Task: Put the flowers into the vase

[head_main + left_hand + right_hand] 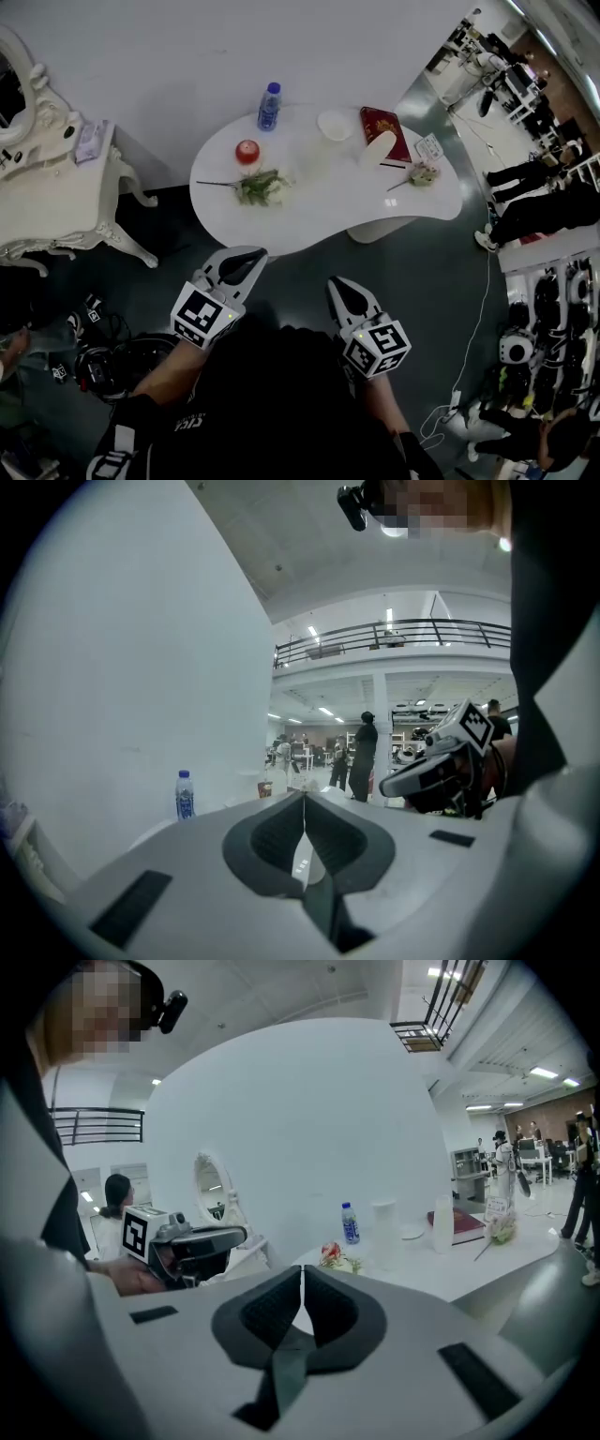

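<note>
A green-leaved flower bunch (pixel 258 186) lies on the left part of the white table (pixel 319 211). A second, pinkish flower (pixel 419 174) lies at its right end. A tall white vase (pixel 377 150) stands between them, in front of a red book (pixel 384 124). Both grippers are off the table's near edge, over the dark floor. My left gripper (pixel 246 255) is shut and empty, and so is my right gripper (pixel 339 284). In the right gripper view the right gripper (pixel 302 1269) points at the table, with the vase (pixel 442 1224) and both flowers (pixel 337 1258) beyond it.
A blue-capped water bottle (pixel 269 106), a red round thing (pixel 247 151), a white cup (pixel 335 124) and a small card (pixel 429 147) share the table. A white ornate dresser (pixel 56 202) stands at the left. Cables and gear lie on the floor at the left, and people stand at the right.
</note>
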The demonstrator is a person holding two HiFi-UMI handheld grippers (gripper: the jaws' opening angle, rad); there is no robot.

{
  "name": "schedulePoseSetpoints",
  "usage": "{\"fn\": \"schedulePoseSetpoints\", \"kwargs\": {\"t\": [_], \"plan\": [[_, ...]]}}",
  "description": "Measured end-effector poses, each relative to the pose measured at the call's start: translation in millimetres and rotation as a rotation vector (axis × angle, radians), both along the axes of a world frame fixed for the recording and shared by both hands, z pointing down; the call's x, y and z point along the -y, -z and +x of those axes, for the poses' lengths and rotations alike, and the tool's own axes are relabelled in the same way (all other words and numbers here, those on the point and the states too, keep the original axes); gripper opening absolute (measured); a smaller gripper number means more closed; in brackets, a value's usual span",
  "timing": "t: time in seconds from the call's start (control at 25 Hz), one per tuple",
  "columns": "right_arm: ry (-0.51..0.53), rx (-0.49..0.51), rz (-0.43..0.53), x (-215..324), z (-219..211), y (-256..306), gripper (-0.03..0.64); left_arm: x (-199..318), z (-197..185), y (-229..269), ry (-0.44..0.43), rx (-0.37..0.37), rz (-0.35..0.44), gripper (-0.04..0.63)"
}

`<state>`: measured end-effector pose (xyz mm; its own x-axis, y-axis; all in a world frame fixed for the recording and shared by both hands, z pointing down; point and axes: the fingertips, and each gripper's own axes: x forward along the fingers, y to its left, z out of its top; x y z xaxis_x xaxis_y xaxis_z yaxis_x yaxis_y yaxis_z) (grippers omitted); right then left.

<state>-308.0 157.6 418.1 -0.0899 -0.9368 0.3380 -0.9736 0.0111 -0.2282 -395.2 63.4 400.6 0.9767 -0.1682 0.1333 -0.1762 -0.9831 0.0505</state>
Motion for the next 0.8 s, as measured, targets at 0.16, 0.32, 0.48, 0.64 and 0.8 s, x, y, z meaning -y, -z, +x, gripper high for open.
{"fn": "schedulePoseSetpoints", "kwargs": {"t": [0.16, 0.32, 0.48, 0.64, 0.8], "plan": [[0.000, 0.015, -0.008, 15, 15, -7, 0.029, 12, 14, -10, 0.005, 0.019, -0.020, 0.012], [0.026, 0.025, -0.003, 34, 36, -13, 0.029, 29, 31, -18, 0.029, 0.037, -0.027, 0.012], [0.083, 0.027, 0.003, 67, 69, -21, 0.029, 58, 58, -18, 0.086, 0.057, -0.022, 0.012], [0.137, 0.049, 0.016, 107, 117, -25, 0.029, 92, 92, -16, 0.159, 0.064, -0.028, 0.012], [0.191, 0.071, 0.031, 140, 166, -20, 0.029, 121, 123, -6, 0.239, 0.094, -0.015, 0.012]]}}
